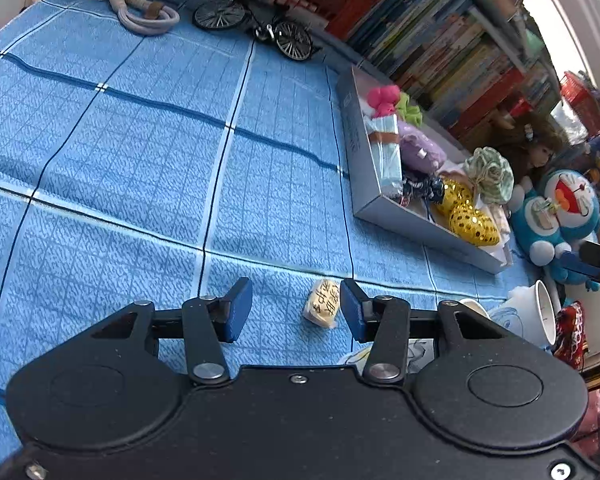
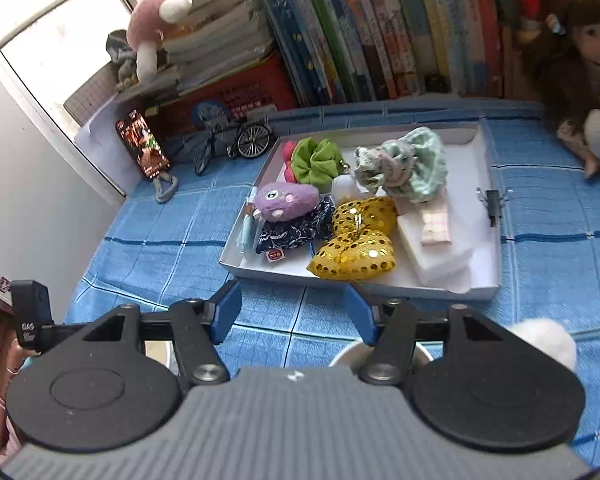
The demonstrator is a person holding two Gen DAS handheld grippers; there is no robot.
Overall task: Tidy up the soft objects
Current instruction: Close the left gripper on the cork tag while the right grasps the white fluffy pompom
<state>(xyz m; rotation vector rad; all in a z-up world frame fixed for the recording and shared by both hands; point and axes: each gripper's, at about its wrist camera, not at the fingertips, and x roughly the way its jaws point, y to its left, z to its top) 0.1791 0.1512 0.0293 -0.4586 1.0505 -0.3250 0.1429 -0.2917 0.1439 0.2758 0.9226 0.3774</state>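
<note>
Tray (image 2: 476,288) of soft things on a blue checked cloth (image 1: 140,160), seen from both wrist cameras; I take this shallow grey-and-white box as my landmark. Inside it, at the near edge, I see a gold sequin bow (image 2: 356,240); left of the bow lies a dark patterned pouch (image 2: 296,232) with a purple plush toy (image 2: 286,202) resting on top of it. Behind these, toward the tray's far left corner, sit a green scrunchie (image 2: 316,160) and a pink item (image 2: 289,152) partly hidden by it. Toward the far right of the tray is a pale green scrunchie (image 2: 404,164), and in front of that a white block (image 2: 440,248) carrying a small pink checked piece (image 2: 436,228).

My right gripper (image 2: 292,314) hangs just in front of the tray's near wall, its blue pads spread apart with only cloth showing between them. My left gripper (image 1: 296,310) is off to the tray's side, over bare cloth, its jaws likewise apart and holding nothing. A small yellow packet (image 1: 322,304) with dark writing lies on the cloth outside the tray, between the left gripper's pads and close to the right-hand pad (image 1: 352,312); I cannot tell whether they touch.

Beyond the tray's far wall stands a row of books (image 2: 380,28). A model bicycle (image 2: 236,142) and a phone (image 2: 142,144) stand off the tray's far left corner, and a doll (image 2: 584,52) sits off its far right corner.
</note>
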